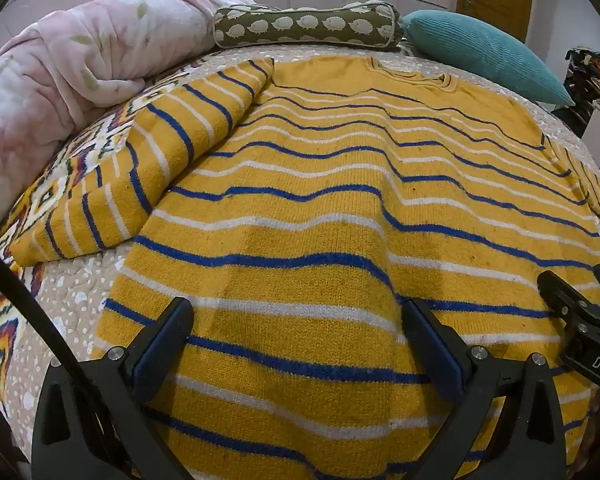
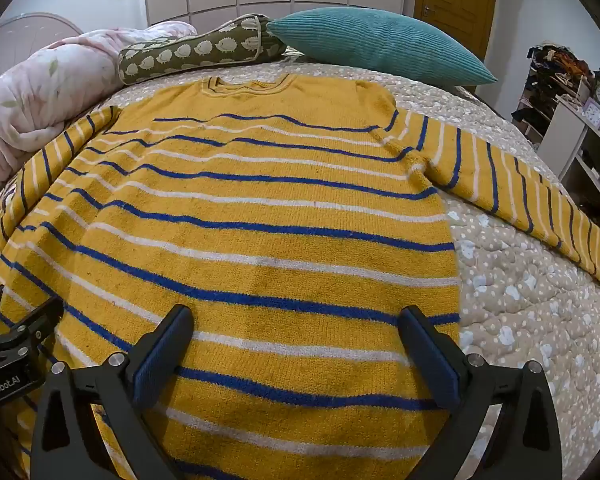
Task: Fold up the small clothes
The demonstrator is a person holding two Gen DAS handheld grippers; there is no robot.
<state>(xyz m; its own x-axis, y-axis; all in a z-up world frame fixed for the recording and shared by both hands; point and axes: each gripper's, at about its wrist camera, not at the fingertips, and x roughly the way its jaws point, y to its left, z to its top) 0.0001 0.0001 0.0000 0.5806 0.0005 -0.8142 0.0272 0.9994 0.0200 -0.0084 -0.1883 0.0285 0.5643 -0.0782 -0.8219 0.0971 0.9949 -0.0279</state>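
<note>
Two grippers over one mustard-yellow knit sweater with blue and white stripes, spread flat on beige dotted quilt, neckline at 12 o'clock. Left gripper jaws spread wide, nothing pinched, above hem. Right gripper same: spread wide, empty. Right sleeve stretched toward 3 o'clock; left sleeve angled toward 8 o'clock. Teal ribbed cushion, olive hedgehog-print bolster, pink floral duvet beyond neckline.
</note>
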